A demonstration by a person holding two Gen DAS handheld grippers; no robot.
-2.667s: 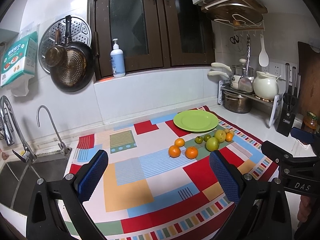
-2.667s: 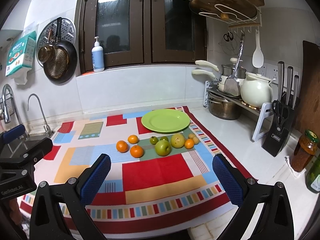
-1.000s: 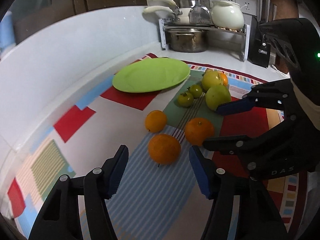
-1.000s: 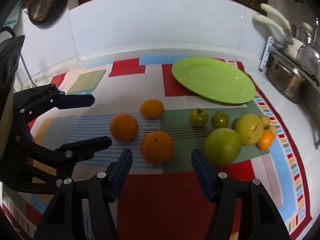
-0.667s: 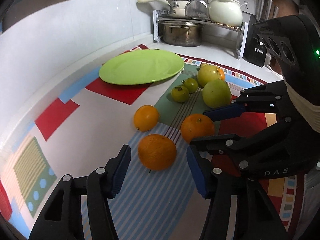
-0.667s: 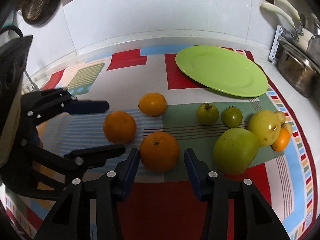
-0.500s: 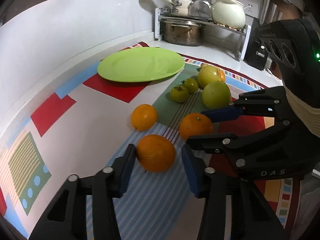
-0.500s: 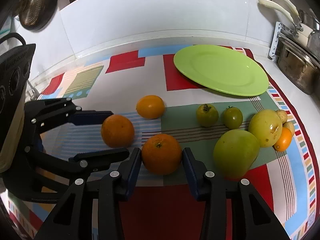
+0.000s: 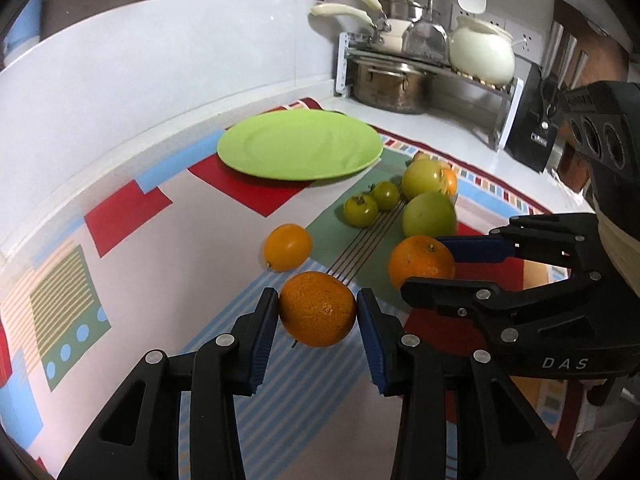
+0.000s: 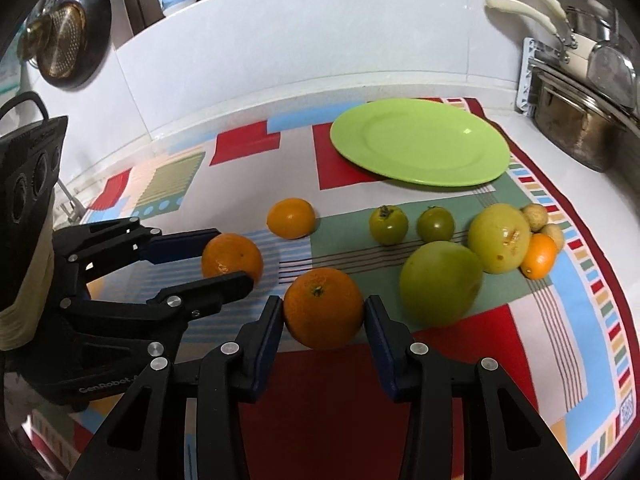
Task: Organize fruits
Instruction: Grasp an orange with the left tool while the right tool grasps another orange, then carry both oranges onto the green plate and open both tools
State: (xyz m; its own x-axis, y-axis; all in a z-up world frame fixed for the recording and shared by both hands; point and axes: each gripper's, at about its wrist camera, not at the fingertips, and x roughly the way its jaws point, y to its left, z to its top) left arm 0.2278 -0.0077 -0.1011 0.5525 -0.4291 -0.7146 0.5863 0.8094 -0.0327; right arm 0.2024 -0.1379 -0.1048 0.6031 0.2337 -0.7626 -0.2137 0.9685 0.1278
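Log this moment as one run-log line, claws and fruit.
left claw: shut on left orange | right claw: shut on right orange | green plate: empty | other fruit: on mat

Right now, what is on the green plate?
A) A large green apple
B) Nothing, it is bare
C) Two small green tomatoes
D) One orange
B: the green plate is bare in both wrist views, while the left gripper and the right gripper are each shut on an orange, and the other fruit lies on the patterned cloth.
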